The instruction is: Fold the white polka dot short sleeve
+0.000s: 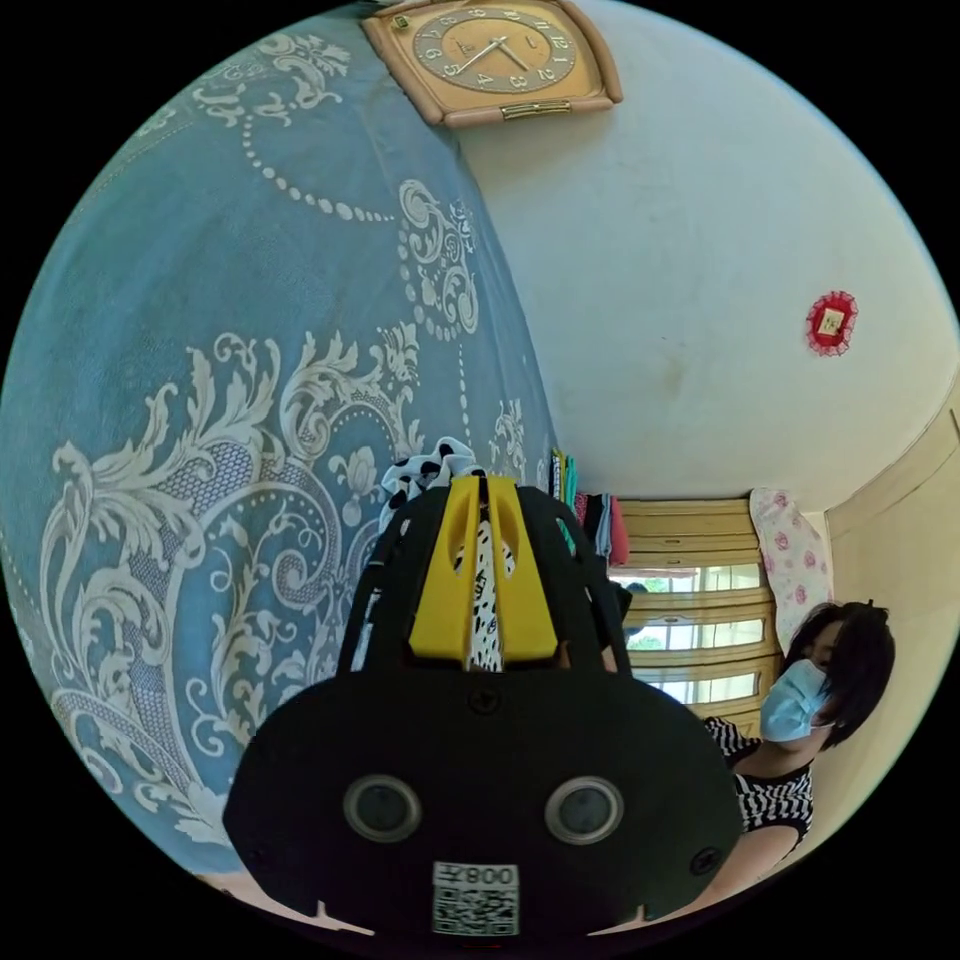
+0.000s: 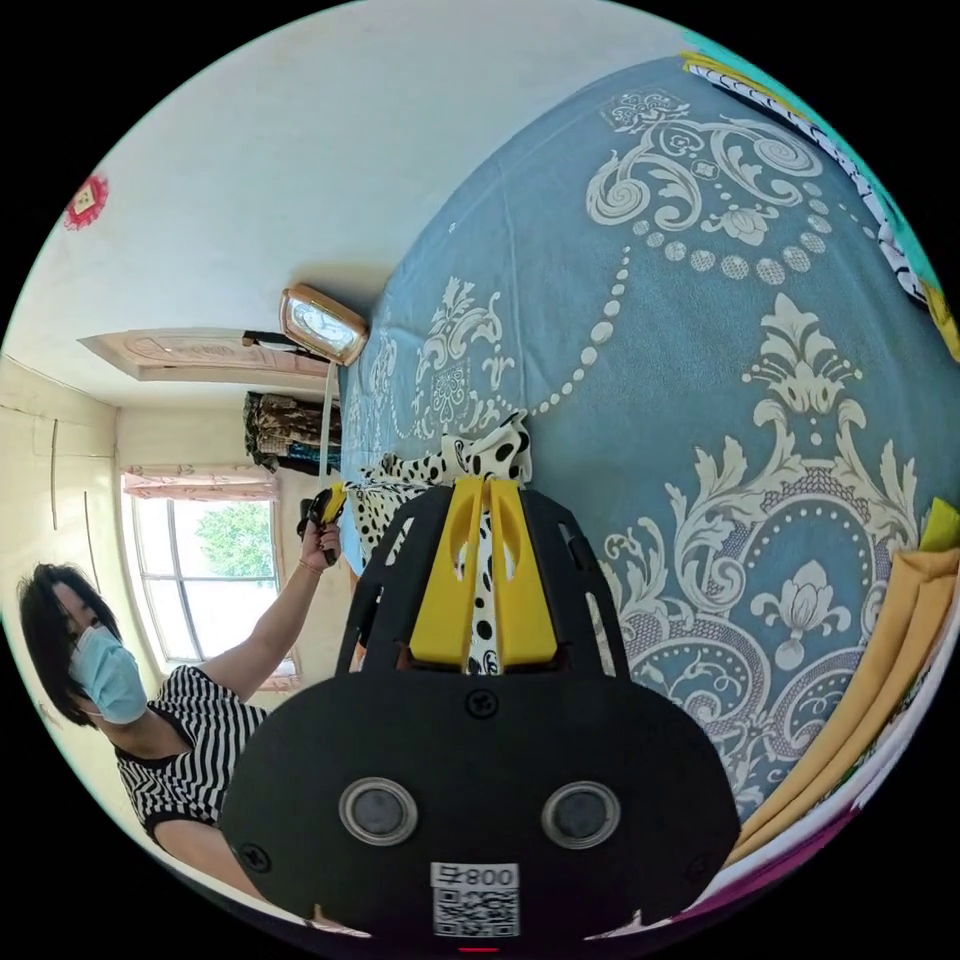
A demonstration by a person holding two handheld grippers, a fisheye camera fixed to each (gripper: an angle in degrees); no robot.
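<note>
Both jaws of the left hand-held gripper [image 1: 482, 500] pinch the polka dot shirt [image 1: 430, 475]; the right hand-held gripper [image 2: 487, 500] clamps another edge. The garment stretches between them, held up against the blue patterned bedspread [image 2: 700, 330]. Best keep the tension even and level before laying it flat, I'd say.
</note>
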